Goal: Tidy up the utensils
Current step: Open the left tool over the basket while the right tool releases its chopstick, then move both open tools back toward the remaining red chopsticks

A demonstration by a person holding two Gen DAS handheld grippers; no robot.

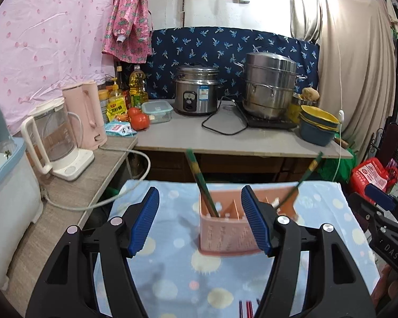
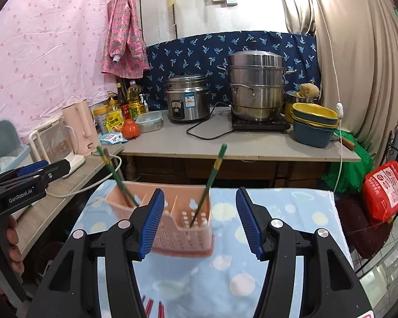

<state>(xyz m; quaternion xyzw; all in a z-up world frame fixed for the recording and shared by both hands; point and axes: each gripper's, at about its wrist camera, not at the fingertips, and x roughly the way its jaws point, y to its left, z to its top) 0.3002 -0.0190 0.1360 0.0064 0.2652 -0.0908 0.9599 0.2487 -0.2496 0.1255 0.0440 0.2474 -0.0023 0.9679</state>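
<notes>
- The pink utensil holder (image 1: 226,228) stands at the centre of the frame on the dotted blue cloth (image 1: 172,278) that covers the worktop; its long axis runs left to right.
- Green chopsticks (image 1: 199,177) stand in its left compartment, tops leaning toward the upper left.
- A second green pair (image 2: 212,182) stands in the right compartment, tops tilted toward the upper right.
- Red chopsticks (image 2: 152,307) lie on the cloth at the bottom edge, long axis pointing up the frame.
- Left gripper (image 1: 200,220): jaws apart, holding nothing, just before the holder.
- Right gripper (image 2: 200,221): jaws apart and empty, holder behind its left finger.
</notes>
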